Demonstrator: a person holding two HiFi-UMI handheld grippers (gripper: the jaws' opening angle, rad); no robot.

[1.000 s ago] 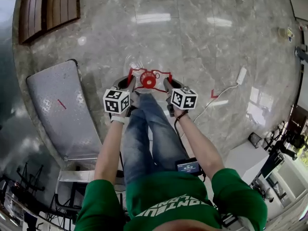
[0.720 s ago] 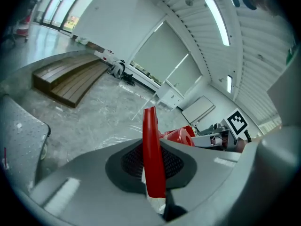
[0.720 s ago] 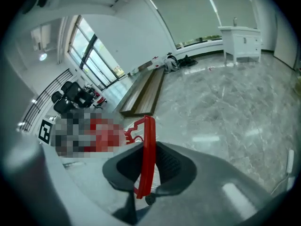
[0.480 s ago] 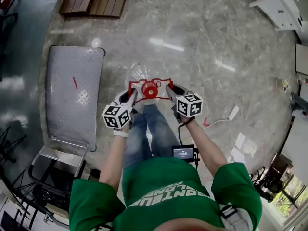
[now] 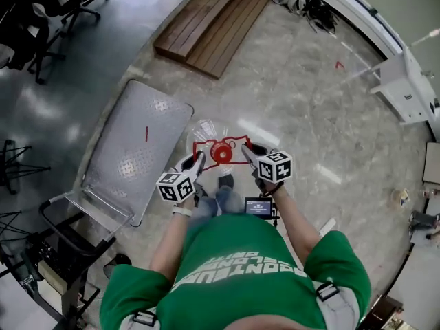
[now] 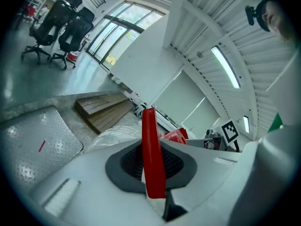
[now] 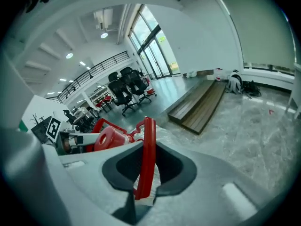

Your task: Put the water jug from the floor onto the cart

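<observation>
Left hand-held gripper [image 5: 198,162]: jaws nearly together, clamped on the left bar of the red handle [image 6: 153,159].
Right hand-held gripper [image 5: 249,151]: jaws nearly together, clamped on the same handle's right bar.
Water jug [image 5: 206,133]: clear with a red cap [image 5: 222,152], hanging between both grippers above the marble floor [image 5: 309,95].
Cart [image 5: 130,150]: diamond-plate deck just left of the jug, its right edge near the left gripper.
Open room: floor ahead and to the right; wooden platform [image 5: 213,19] lies beyond the cart.
</observation>
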